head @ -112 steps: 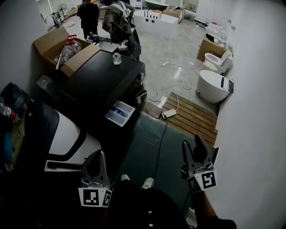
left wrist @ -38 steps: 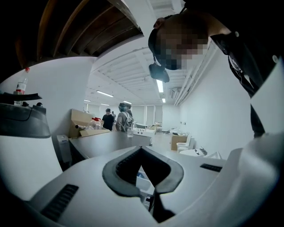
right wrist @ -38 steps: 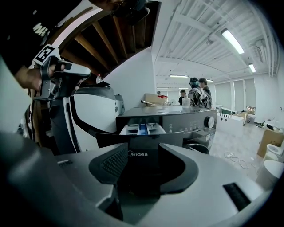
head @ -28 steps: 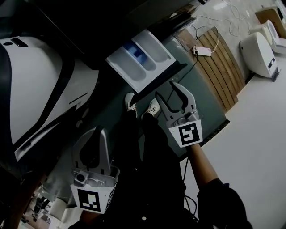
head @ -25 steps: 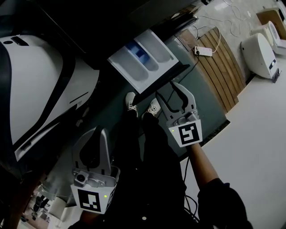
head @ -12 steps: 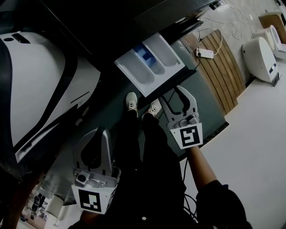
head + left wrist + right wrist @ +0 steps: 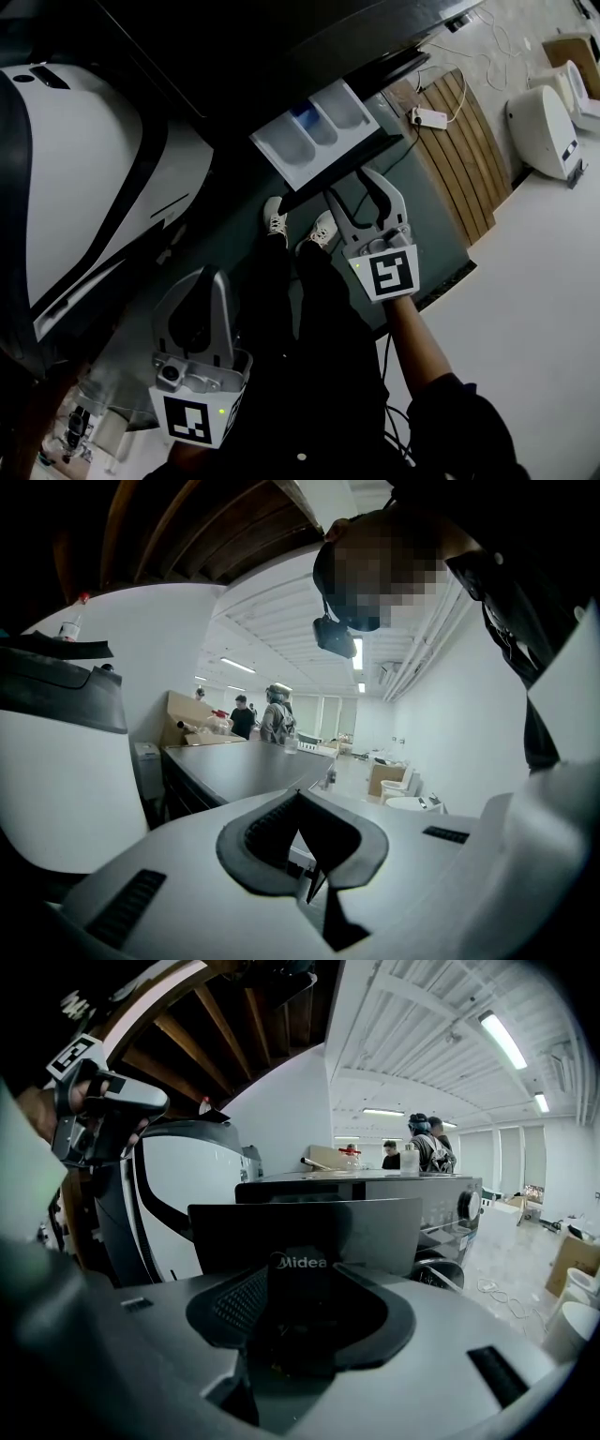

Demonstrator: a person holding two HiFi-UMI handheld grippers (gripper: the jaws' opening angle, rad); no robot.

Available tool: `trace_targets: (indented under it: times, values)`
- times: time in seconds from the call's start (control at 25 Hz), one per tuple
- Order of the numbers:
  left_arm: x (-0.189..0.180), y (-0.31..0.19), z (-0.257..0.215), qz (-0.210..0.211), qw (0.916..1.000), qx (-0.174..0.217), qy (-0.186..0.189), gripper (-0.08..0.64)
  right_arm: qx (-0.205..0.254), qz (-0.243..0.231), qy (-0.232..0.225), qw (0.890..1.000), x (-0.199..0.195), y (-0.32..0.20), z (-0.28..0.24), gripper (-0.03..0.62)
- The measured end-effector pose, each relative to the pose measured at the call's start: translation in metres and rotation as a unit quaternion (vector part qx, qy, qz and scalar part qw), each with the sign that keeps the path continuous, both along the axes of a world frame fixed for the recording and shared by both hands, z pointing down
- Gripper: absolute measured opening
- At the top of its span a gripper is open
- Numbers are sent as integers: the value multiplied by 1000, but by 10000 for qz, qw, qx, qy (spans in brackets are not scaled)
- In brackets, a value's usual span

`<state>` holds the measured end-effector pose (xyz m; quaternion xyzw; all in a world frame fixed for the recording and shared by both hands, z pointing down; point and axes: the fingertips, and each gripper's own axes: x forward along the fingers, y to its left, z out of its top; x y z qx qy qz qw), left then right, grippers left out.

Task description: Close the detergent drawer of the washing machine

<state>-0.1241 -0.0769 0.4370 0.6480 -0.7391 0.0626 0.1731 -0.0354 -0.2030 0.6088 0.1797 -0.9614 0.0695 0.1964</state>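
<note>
The detergent drawer [image 7: 314, 141], a white tray with a blue compartment, sticks partway out of the dark washing machine [image 7: 281, 56]. Its dark front panel [image 7: 349, 167] carries a Midea logo. My right gripper [image 7: 349, 184] is open, its fingertips right at that panel, with nothing gripped. In the right gripper view the panel [image 7: 305, 1232] fills the space just ahead of the jaws. My left gripper [image 7: 208, 274] hangs lower left, away from the drawer, with its fingertips together and nothing in them. In the left gripper view, the machine's top [image 7: 244, 771] lies ahead.
A white appliance with a black band [image 7: 94, 187] stands to the left of the machine. My shoes [image 7: 277, 220] are on the dark floor below the drawer. A wooden slat mat [image 7: 459, 150], a power strip [image 7: 431, 117] and a white toilet [image 7: 544, 122] lie to the right. People [image 7: 272, 714] stand far behind.
Less of the white tray shows than a second ago; the drawer has slid toward the machine. My right gripper has moved that way with the panel. The left gripper stays where it was.
</note>
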Motion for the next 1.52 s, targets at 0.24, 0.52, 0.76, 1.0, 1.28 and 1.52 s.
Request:
trace_targets:
  times: [0.24, 0.52, 0.76, 1.0, 1.28, 1.52]
  values:
    - [-5, 3, -1, -73, 10000, 16, 23, 15, 72, -71, 37, 9999, -16, -6, 0, 222]
    - [-13, 8, -3, -202, 9998, 25, -14, 15, 148, -92, 95, 9998, -30, -11, 2, 222]
    - [-15, 9, -4, -286, 9996, 57, 2, 15, 85, -34, 165, 9998, -42, -16, 3, 222]
    - [-18, 11, -5, -359, 9993, 48, 5, 15, 56, -31, 198, 9998, -57, -20, 3, 222]
    - [-25, 15, -6, -458, 9989, 56, -17, 15, 167, -93, 314, 9993, -75, -28, 4, 221]
    - [-28, 15, -6, -501, 9987, 54, -7, 15, 98, -88, 295, 9995, -90, -32, 1, 221]
